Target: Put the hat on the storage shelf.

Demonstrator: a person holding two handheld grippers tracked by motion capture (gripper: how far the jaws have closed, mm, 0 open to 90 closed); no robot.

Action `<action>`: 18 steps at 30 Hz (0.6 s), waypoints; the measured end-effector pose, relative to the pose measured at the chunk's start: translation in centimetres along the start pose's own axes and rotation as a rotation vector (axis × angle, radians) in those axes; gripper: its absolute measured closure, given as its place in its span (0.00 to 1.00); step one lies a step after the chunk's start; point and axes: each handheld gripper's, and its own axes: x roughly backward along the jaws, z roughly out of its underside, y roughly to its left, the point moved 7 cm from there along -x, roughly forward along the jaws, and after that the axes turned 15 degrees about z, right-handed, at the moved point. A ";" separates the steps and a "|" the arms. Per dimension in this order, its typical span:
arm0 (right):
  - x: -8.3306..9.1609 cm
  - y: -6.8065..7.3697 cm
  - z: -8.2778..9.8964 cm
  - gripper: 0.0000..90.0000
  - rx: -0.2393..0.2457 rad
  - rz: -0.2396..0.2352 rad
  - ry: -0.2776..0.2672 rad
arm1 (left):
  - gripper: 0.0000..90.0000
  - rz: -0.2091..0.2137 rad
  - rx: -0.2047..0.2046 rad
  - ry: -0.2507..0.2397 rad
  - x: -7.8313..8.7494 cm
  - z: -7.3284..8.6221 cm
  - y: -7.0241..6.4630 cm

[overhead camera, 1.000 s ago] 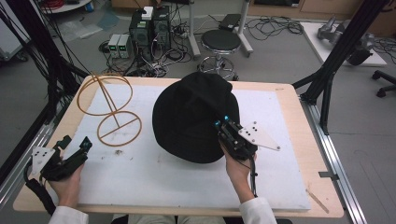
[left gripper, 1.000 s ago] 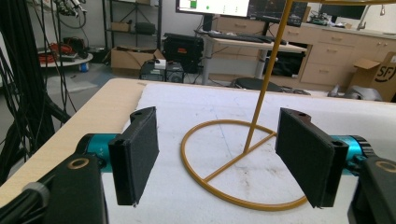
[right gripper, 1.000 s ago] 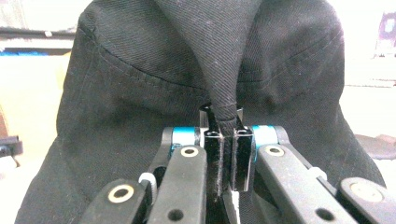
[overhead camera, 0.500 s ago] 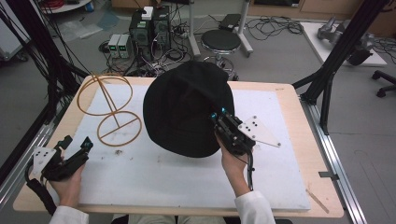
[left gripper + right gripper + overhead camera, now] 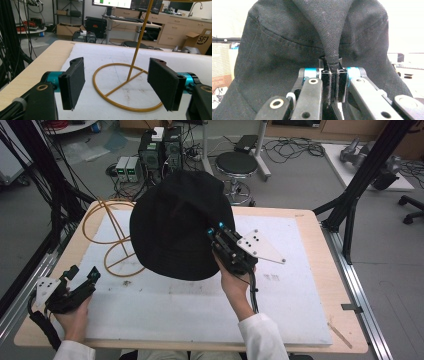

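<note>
Black hat [image 5: 177, 227]: soft twill fabric, stitched seams, round brim, held up above the table's [image 5: 305, 227] far-left part. A fold of its brim is pinched by right gripper [image 5: 216, 234], pads pressed together. Left gripper [image 5: 82, 277] is spread wide, nothing held, near the front-left corner, facing gold wire stand [image 5: 130, 82].

One black hat [image 5: 177, 227], one gold wire stand [image 5: 111, 240], two grippers, one white mat [image 5: 200, 310], one worktop [image 5: 320, 255].
</note>
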 end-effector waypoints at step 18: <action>-4.8 4.2 -1.4 0.97 -0.035 -0.063 0.004 | 0.34 0.008 0.015 0.001 -0.2 0.1 0.1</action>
